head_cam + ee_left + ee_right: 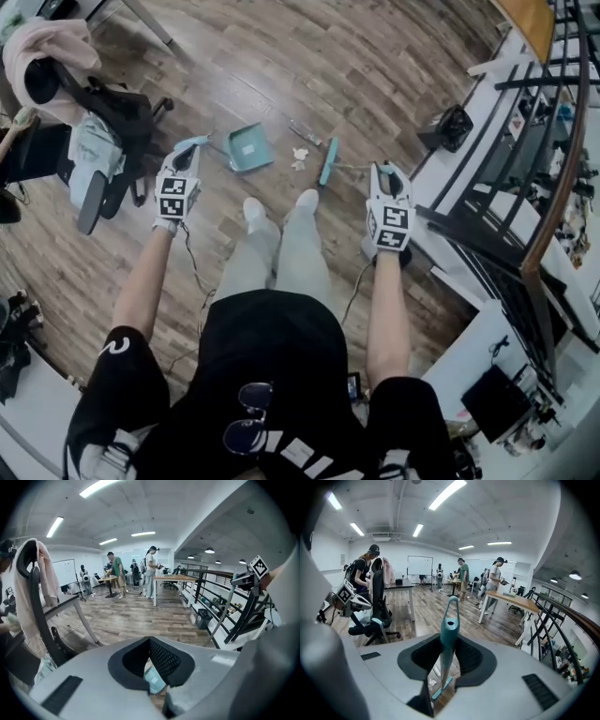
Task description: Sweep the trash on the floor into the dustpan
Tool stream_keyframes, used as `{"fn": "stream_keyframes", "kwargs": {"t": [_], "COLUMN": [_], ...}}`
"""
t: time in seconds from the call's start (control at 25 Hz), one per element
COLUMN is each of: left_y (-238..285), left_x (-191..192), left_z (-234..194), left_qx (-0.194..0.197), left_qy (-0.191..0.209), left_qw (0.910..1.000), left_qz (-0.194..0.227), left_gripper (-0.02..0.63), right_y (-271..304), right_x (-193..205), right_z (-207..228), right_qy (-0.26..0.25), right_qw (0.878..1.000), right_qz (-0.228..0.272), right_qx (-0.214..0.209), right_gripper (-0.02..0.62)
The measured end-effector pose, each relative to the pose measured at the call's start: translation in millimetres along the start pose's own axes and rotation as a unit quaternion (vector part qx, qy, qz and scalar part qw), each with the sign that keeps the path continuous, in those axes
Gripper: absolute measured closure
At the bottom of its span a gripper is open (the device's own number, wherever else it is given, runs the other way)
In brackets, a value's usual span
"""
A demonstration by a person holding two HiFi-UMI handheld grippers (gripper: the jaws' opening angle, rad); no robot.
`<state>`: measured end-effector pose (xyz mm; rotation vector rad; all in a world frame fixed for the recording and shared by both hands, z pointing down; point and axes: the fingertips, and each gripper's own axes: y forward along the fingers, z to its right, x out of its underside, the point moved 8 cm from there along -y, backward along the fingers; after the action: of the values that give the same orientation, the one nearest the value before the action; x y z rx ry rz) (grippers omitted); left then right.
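Observation:
A teal dustpan rests on the wood floor ahead of my feet. Its thin handle runs left into my left gripper, which is shut on it. In the left gripper view the jaws are shut, and the dustpan shows below them. My right gripper is shut on the teal broom handle, which stands up between the jaws. The broom head lies on the floor right of the dustpan. Pale trash scraps lie between the dustpan and the broom head.
An office chair draped with clothes stands to the left. A black bin sits by a white ledge, and a dark railing runs along the right. A thin cable trails by my legs. People stand at far tables.

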<state>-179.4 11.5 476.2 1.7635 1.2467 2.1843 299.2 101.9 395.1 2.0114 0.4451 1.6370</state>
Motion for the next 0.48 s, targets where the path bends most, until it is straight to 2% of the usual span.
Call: {"fn": "stream_keyframes", "kwargs": {"t": [0.36, 0.48], "left_y": [44.3, 55.1], "left_x": [39.3, 48.7], "left_z": [-20.5, -24.3], "left_qx": [0.002, -0.001], "left_qy": [0.026, 0.03], "left_qw": [0.9989, 0.9985], "left_qz": [-0.039, -0.046], "left_gripper": [0.607, 0.578], "right_y": [35.2, 49.8], "right_x": [8.1, 14.8], "right_z": [3.1, 2.0], "right_qy": [-0.023, -0.035], "right_qw": [1.0, 0.999], "right_qz": [0.007, 0.006], "right_qx": [0.004, 0.001], "right_gripper": [0.506, 0.506]}}
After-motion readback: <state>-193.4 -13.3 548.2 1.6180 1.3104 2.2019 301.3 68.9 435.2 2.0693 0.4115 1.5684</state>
